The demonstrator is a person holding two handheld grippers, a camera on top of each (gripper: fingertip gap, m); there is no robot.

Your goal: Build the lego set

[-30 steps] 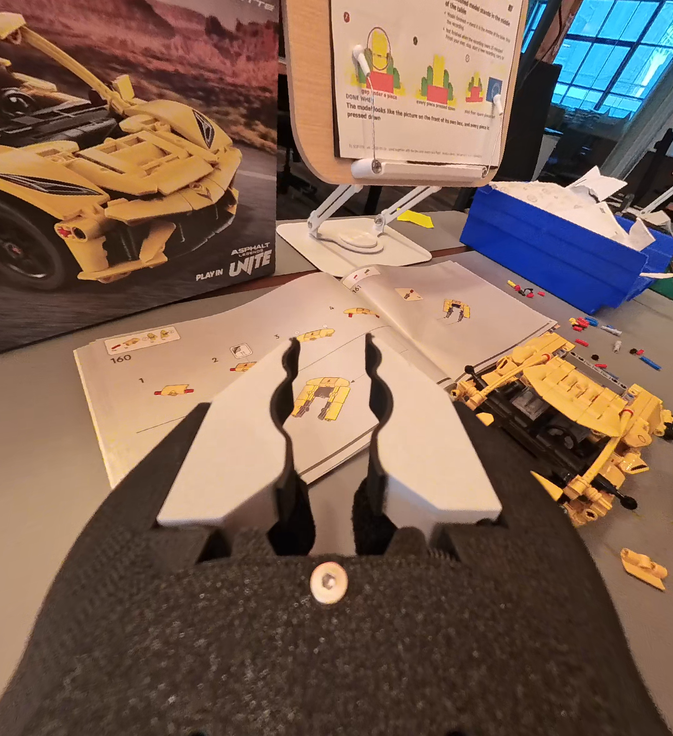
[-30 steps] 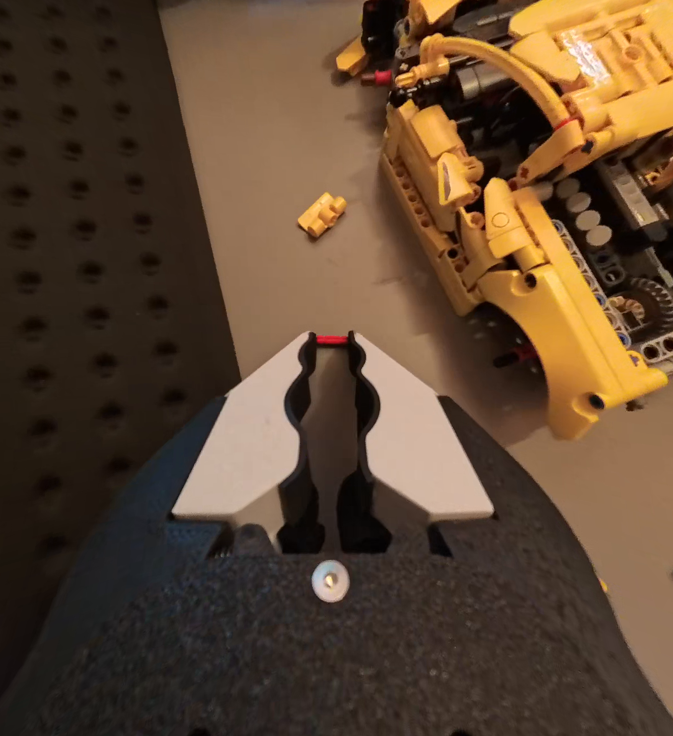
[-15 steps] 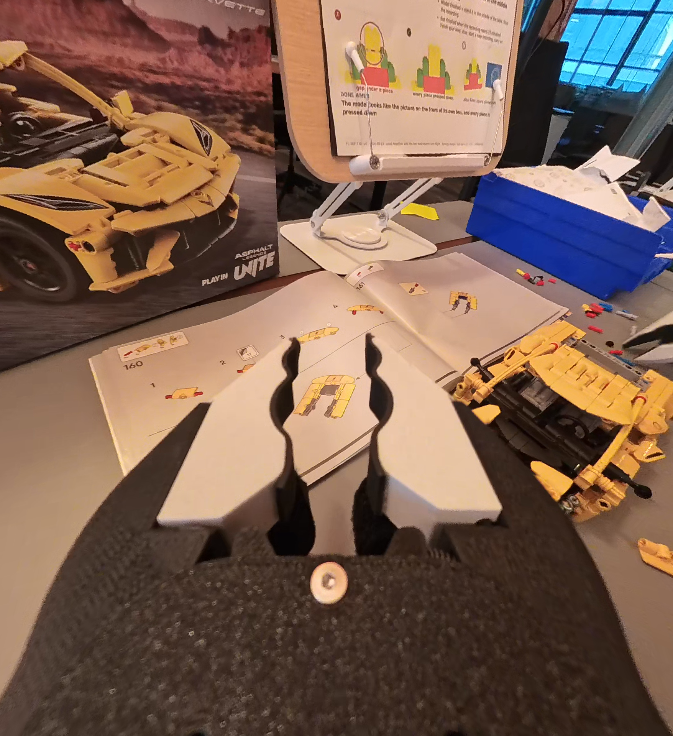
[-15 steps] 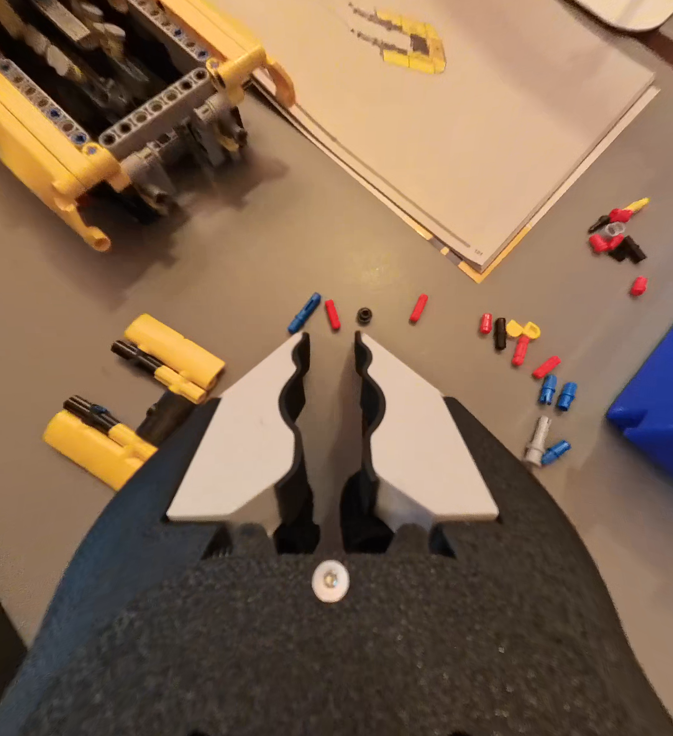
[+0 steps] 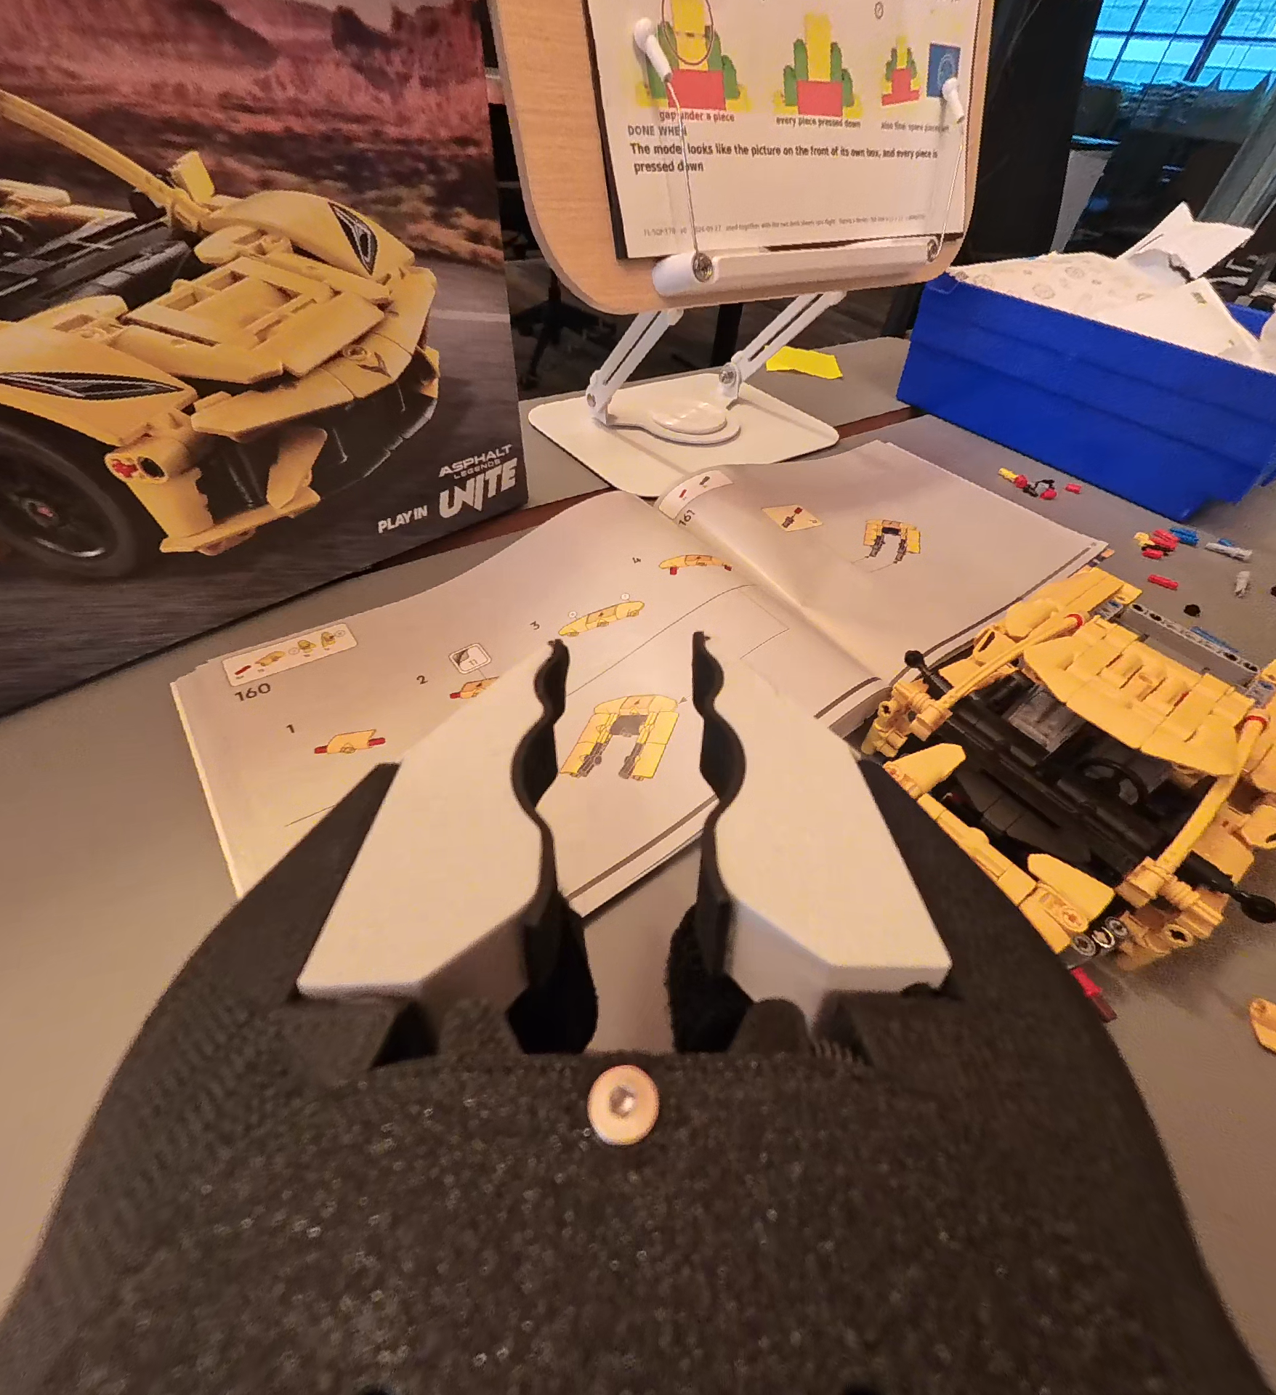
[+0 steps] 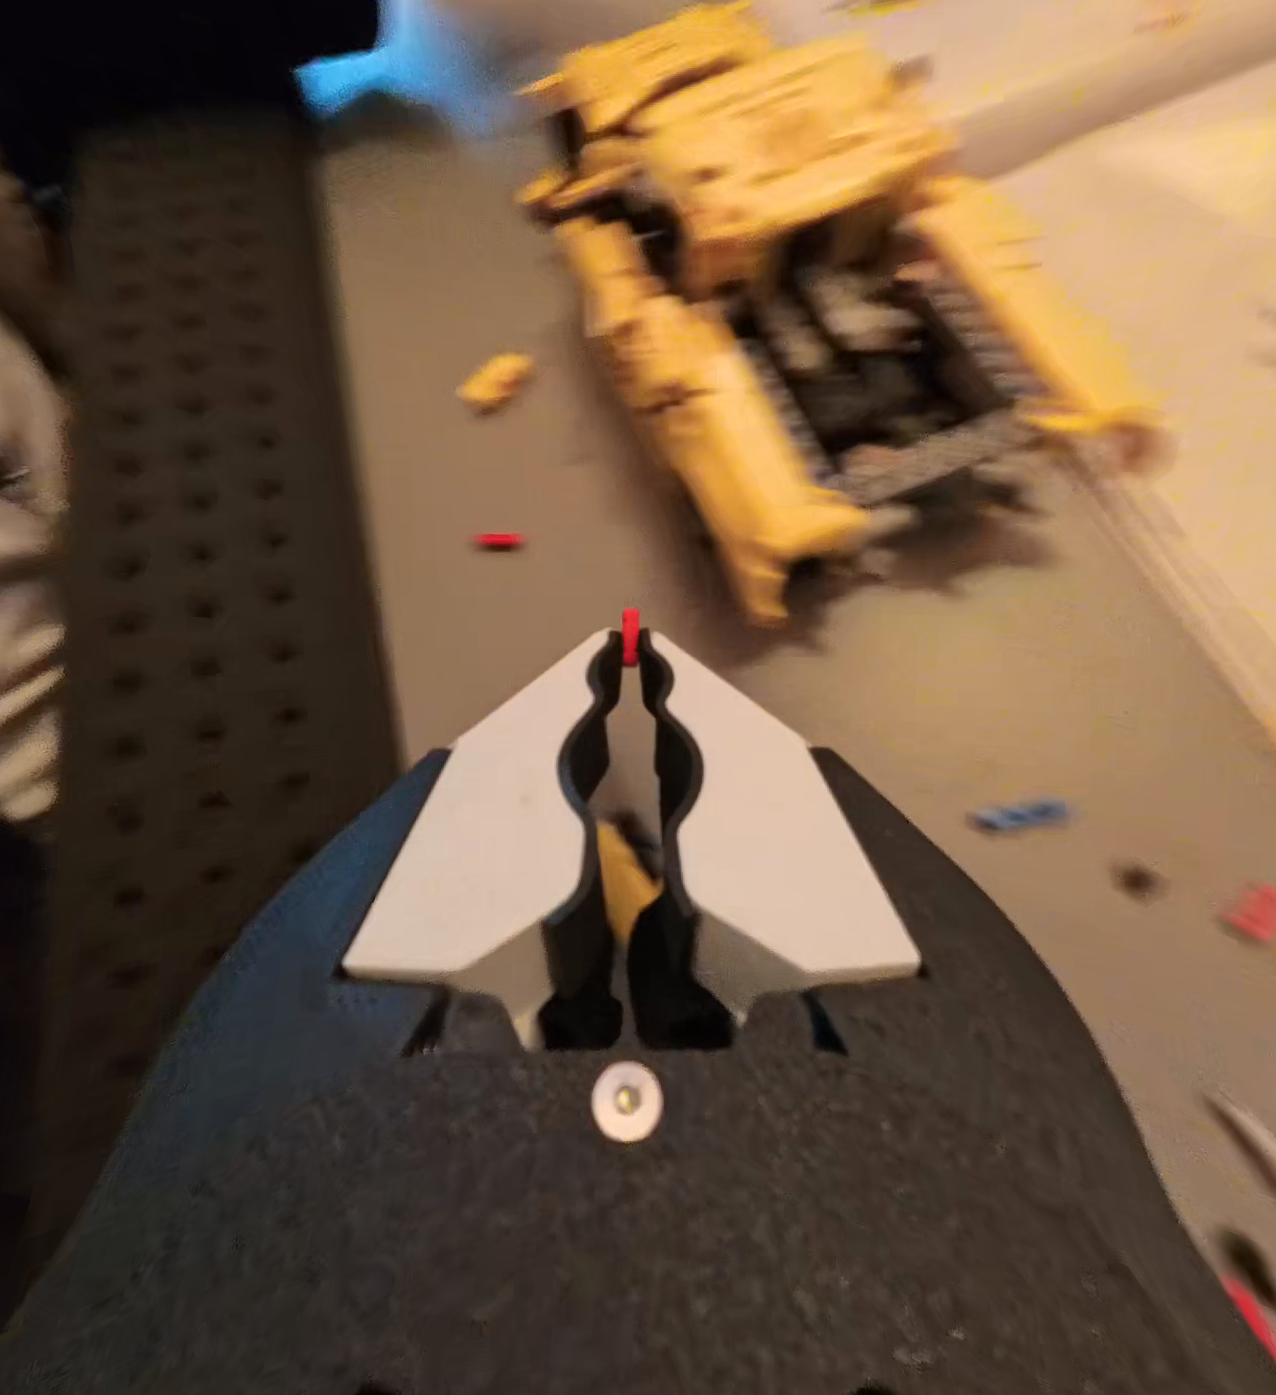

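Note:
The half-built yellow car lies on the grey table right of the open instruction booklet. My left gripper is open and empty, held above the booklet. In the blurred right wrist view my right gripper is shut on a small red pin that stands upright at its tips. The car lies ahead and to the right of it. Another red pin and a small yellow piece lie on the table left of the car.
The set's box stands at the back left, a sheet stand behind the booklet, a blue bin with paper at the back right. Small loose pins lie near the bin. A dark perforated mat borders the table's left. Tip to tip, the grippers are about 35 cm apart. My left tips are about 25 cm from the small yellow piece, my right tips only 15 cm.
My right gripper swung from the loose pins near the blue bin back toward the car and now pinches a red pin. The left gripper shifted slightly; the right gripper left its view.

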